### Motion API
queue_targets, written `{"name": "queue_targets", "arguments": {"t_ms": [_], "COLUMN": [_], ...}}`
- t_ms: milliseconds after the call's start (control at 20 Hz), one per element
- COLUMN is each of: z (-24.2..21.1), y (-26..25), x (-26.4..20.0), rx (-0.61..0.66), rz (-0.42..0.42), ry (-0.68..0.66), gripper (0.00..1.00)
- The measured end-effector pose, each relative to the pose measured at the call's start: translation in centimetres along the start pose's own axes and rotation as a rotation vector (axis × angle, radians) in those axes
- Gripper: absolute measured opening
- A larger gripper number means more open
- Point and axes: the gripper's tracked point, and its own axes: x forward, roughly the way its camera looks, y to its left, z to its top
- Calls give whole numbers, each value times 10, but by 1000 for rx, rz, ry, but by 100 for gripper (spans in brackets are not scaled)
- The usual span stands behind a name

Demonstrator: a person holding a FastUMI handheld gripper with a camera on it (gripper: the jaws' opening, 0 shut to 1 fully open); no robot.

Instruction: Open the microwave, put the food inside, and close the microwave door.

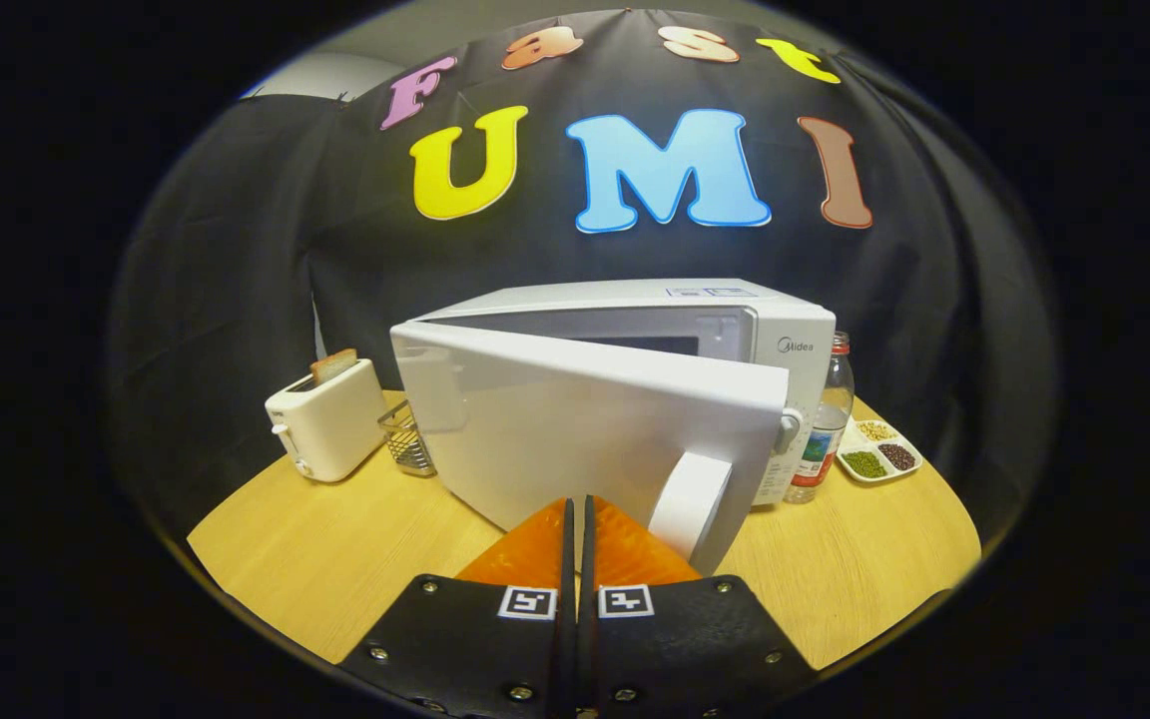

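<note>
From my remote station: one toaster (pixel 327 419) with one bread slice (pixel 333 365), one wire holder (pixel 407 439), one "Midea" microwave (pixel 635 399), door (pixel 575 429) ajar; my gripper (pixel 576 519), fingers together, touched it; one bottle (pixel 825 419), one tray (pixel 879 451).

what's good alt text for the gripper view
The gripper, fingers together and holding nothing, points at a white microwave whose door stands partly open on a wooden table. A toaster stands beside it.
</note>
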Motion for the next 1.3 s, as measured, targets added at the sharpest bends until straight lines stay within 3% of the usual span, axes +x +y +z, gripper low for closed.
{"name": "queue_targets", "arguments": {"t_ms": [800, 1300], "z": [40, 60], "y": [-53, -71], "x": [67, 100], "rx": [74, 20], "rz": [-131, -180], "ry": [-35, -58], "gripper": [1, 3]}}
